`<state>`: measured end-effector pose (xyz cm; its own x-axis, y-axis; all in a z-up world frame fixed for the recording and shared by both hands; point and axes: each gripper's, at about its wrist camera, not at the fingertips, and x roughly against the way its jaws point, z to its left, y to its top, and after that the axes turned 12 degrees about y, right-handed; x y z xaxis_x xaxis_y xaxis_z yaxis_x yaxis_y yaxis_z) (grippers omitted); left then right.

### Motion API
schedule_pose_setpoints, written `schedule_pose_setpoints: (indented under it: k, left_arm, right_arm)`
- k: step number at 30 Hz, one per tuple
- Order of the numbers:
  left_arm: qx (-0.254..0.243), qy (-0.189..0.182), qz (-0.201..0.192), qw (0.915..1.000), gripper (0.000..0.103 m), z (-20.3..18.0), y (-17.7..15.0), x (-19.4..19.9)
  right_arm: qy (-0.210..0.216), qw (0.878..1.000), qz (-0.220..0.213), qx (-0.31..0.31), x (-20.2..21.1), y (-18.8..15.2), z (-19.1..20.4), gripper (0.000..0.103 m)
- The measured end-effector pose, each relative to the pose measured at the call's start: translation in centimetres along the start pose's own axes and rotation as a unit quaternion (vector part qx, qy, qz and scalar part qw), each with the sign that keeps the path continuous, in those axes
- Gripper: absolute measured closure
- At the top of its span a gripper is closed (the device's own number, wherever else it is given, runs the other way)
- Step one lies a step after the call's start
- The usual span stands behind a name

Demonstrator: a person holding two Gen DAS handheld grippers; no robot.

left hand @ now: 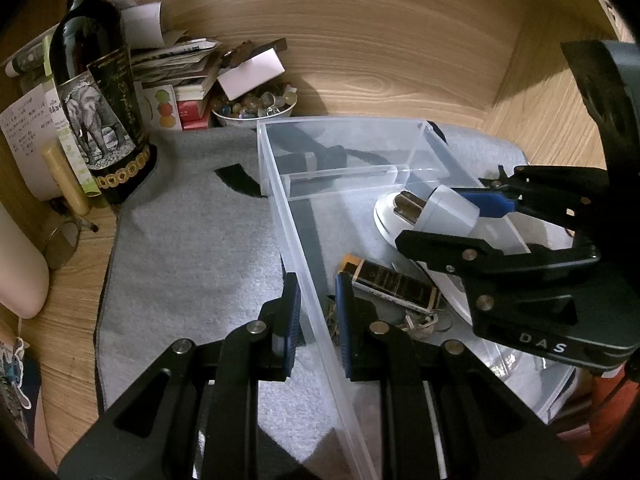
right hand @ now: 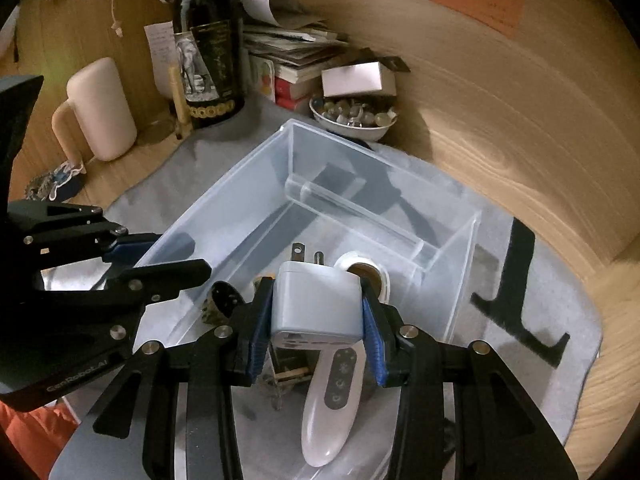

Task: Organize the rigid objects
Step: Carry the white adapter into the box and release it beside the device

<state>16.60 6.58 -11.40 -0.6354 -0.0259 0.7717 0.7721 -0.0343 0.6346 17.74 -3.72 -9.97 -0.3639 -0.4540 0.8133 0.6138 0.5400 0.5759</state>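
A clear plastic bin [left hand: 280, 196] [right hand: 256, 188] stands on a grey cloth [left hand: 188, 264]. My right gripper [right hand: 316, 320] [left hand: 464, 220] is shut on a white plug adapter [right hand: 316, 304] [left hand: 448, 208] and holds it over the bin. In the bin lie a white remote [right hand: 332, 404], a tape roll [right hand: 360, 268], a dark and gold box [left hand: 392, 284] and a key ring [left hand: 424, 322]. My left gripper [left hand: 316, 320] [right hand: 132, 256] straddles the bin's left wall, its jaws apart with the wall between them.
At the back left stand a dark wine bottle [left hand: 100, 120] [right hand: 210, 60], stacked books and papers [left hand: 180, 72], a bowl of marbles [left hand: 256, 106] [right hand: 354, 118] and a cream mug [right hand: 100, 112]. Wooden walls [left hand: 400, 40] close the back and right.
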Motion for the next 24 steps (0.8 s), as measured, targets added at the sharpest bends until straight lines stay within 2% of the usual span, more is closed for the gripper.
schedule_pose_setpoints:
  k: [2,3,5,15,18,24]
  left_arm:
    - [0.000,0.000,0.000,1.0000,0.087,0.0,0.0,0.0]
    - [-0.001,0.000,0.000,1.0000,0.087,0.0,0.0,0.0]
    - [-0.001,0.000,0.000,1.0000,0.087,0.0,0.0,0.0]
    - [-0.003,0.001,0.000,1.0000,0.087,0.1,0.1,-0.1]
    - [-0.002,0.001,0.000,1.0000,0.087,0.2,0.1,-0.1]
    - [0.000,-0.002,-0.002,1.0000,0.087,0.1,0.0,-0.1]
  right_arm:
    - [0.002,1.000,-0.004,0.001,0.2,0.0,0.1,0.065]
    - [0.002,1.000,-0.005,0.002,0.3,0.0,0.1,0.057]
    - [-0.009,1.000,-0.013,-0.001,0.7,0.0,0.2,0.049]
    - [-0.027,0.998,-0.059,-0.022,4.3,-0.8,-0.6,0.045]
    - [-0.037,0.995,-0.081,-0.042,6.0,-1.6,-1.2,0.040]
    - [-0.065,0.989,-0.102,-0.081,8.2,-3.7,-2.3,0.040]
